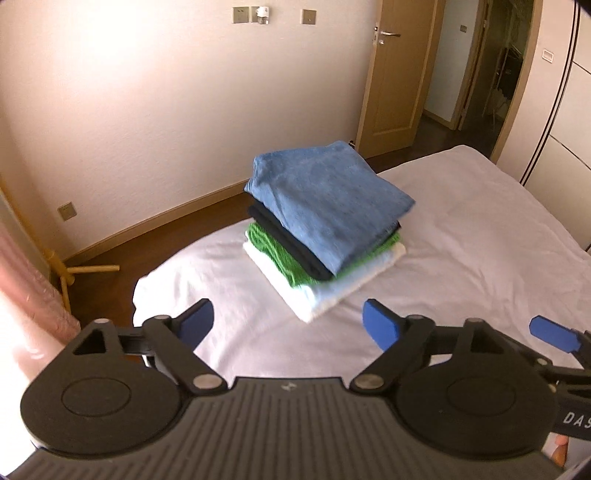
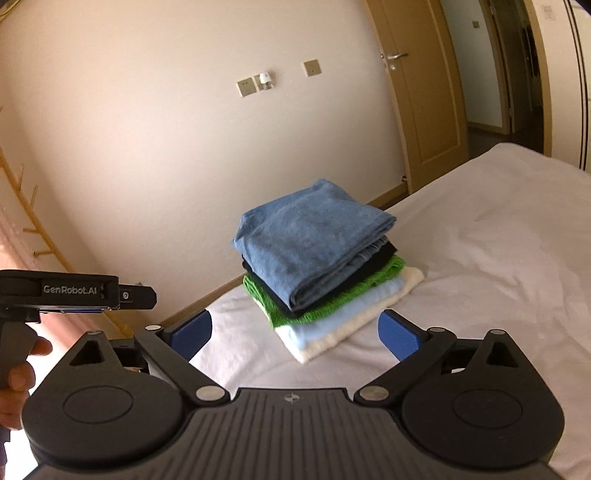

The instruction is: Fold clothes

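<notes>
1. Five folded pieces sit in one stack on the white bed, near its corner closest to the wall.
2. Top of the stack is a blue cloth; under it come a dark piece, a green one, a pale blue one and a white one at the bottom.
3. Left tongs are spread wide and empty, held above the sheet just short of the stack, touching nothing.
4. Right tongs are likewise spread wide and empty, the stack showing between their blue pads.
5. Part of a hand grips the handle of the left tongs at the edge of the right view.
6. Behind the bed stand a plain wall with switches and a wooden door.
</notes>
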The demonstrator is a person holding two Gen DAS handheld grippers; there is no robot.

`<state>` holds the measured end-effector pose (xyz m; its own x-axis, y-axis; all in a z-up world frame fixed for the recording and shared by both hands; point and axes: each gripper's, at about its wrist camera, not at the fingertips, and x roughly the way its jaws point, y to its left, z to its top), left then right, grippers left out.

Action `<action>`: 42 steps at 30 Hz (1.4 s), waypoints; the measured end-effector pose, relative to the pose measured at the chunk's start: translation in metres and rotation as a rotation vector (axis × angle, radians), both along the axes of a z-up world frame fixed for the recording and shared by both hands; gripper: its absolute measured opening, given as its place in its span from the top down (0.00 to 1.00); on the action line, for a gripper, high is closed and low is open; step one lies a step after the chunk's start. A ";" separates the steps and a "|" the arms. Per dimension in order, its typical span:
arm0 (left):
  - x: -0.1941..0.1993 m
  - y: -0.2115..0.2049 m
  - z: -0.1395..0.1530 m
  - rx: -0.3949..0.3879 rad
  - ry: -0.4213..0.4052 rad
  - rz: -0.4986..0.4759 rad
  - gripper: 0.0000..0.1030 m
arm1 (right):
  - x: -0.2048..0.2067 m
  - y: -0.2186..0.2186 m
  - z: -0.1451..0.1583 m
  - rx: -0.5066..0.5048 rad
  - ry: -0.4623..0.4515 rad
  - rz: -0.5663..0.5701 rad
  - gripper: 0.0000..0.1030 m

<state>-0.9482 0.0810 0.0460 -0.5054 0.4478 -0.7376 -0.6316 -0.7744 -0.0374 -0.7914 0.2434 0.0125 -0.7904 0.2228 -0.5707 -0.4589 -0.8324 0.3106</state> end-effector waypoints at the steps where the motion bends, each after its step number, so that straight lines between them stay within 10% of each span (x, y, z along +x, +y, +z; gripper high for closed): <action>1: 0.011 -0.004 0.002 0.002 0.000 0.005 0.12 | 0.009 -0.004 0.003 0.008 -0.007 0.004 0.02; 20: 0.153 -0.038 0.010 -0.049 0.181 0.118 0.01 | 0.103 -0.038 0.026 0.148 -0.124 -0.067 0.00; 42: 0.113 -0.012 -0.035 -0.070 0.029 0.146 0.01 | 0.061 0.005 -0.014 0.017 -0.252 0.011 0.00</action>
<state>-0.8354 0.0688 0.0114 -0.5826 0.3166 -0.7486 -0.5124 -0.8580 0.0359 -0.7303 0.2482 -0.0018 -0.6263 0.2261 -0.7461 -0.5108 -0.8420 0.1736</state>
